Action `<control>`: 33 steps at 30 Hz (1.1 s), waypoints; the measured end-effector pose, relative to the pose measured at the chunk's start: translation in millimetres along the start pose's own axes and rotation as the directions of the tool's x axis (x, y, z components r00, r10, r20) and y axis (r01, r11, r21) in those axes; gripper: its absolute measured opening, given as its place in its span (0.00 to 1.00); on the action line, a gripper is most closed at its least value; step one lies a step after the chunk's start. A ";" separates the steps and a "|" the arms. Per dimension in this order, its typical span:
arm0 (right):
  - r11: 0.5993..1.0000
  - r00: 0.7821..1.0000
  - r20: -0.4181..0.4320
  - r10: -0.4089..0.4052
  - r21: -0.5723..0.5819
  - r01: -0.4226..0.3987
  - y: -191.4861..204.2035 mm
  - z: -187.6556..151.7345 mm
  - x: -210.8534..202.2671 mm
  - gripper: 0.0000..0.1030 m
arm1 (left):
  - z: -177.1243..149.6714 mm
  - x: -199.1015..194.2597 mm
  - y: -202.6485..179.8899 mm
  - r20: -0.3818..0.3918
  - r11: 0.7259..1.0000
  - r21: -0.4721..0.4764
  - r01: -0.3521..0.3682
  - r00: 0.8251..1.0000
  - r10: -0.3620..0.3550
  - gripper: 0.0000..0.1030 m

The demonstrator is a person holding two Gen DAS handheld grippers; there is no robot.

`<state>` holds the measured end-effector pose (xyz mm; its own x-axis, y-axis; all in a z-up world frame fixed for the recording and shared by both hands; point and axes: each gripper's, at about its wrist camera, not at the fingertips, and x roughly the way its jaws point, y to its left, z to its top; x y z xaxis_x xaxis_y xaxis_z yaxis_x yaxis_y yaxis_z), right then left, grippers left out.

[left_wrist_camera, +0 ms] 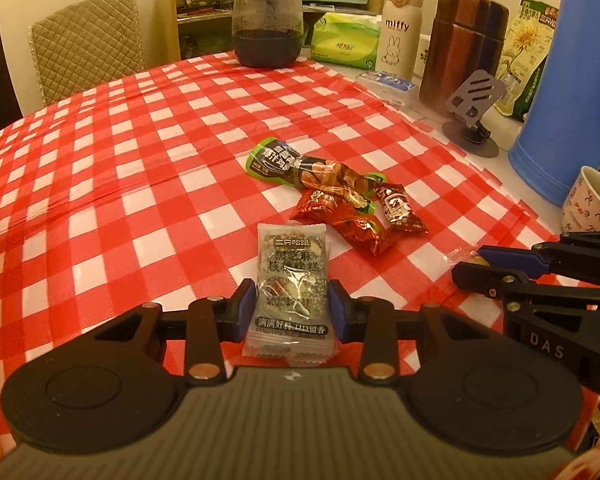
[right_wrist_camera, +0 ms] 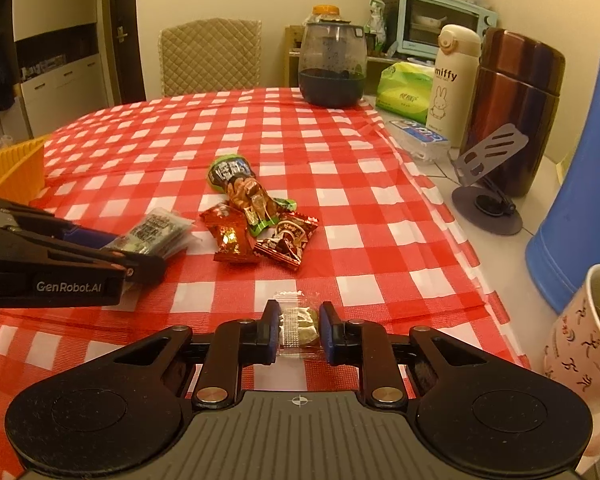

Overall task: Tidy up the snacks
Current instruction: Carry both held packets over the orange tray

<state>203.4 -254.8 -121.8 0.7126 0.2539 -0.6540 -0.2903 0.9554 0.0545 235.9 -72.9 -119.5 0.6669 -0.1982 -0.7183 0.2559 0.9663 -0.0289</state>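
Item one: a flat silver-grey foil snack packet printed with dark characters (left_wrist_camera: 291, 296), which we hold pinched at its lower half in our left claw (left_wrist_camera: 292, 308), its upper end reaching forward over the red-and-white checked tabletop (left_wrist_camera: 140, 168). We judge the side grip keeps it flat for carrying.

Item two: a small clear-wrapped sweet with an olive-brown centre (right_wrist_camera: 299, 330), clamped between the pressed-together pads of our right claw (right_wrist_camera: 299, 330), low over the cloth.

Item three, unsorted: a green-ended long snack packet (left_wrist_camera: 296, 166), two red foil sweets (left_wrist_camera: 340, 220) and a dark brown wrapped sweet (left_wrist_camera: 398, 208), heaped together mid-cloth, just beyond both claws.

Likely destination: a yellow ribbed plastic bin (right_wrist_camera: 12, 168) at the far left edge.

Surroundings, well apart on the right: dark glass jar (right_wrist_camera: 332, 64), green tissue pack (right_wrist_camera: 404, 92), cream flask (right_wrist_camera: 454, 84), brown steel canister (right_wrist_camera: 516, 108), grey phone stand (right_wrist_camera: 488, 184), blue container (right_wrist_camera: 580, 184), patterned paper cup (right_wrist_camera: 580, 344). None blocks the way leftward.
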 end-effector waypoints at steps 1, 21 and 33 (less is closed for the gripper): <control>1.000 1.000 0.002 0.002 0.005 -0.002 0.4 1.0 -3.3 0.21 | -0.4 -4.5 0.5 0.003 1.000 -0.003 -0.001 1.000 0.001 0.34; 0.992 0.991 0.087 0.104 0.066 -0.110 60.3 39.9 -107.8 0.21 | -20.3 -149.4 33.6 0.073 0.988 -0.134 -0.082 0.993 0.092 0.34; 0.981 0.976 0.102 0.194 0.006 -0.196 127.5 41.7 -139.6 0.21 | -47.4 -222.4 72.1 0.098 0.963 -0.220 -0.155 0.979 0.180 0.34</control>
<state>93.5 -162.1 7.9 0.7040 0.4487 -0.5505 -0.4202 0.8881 0.1865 72.8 48.7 5.2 0.7673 -0.0364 -0.6402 -0.0108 0.9975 -0.0696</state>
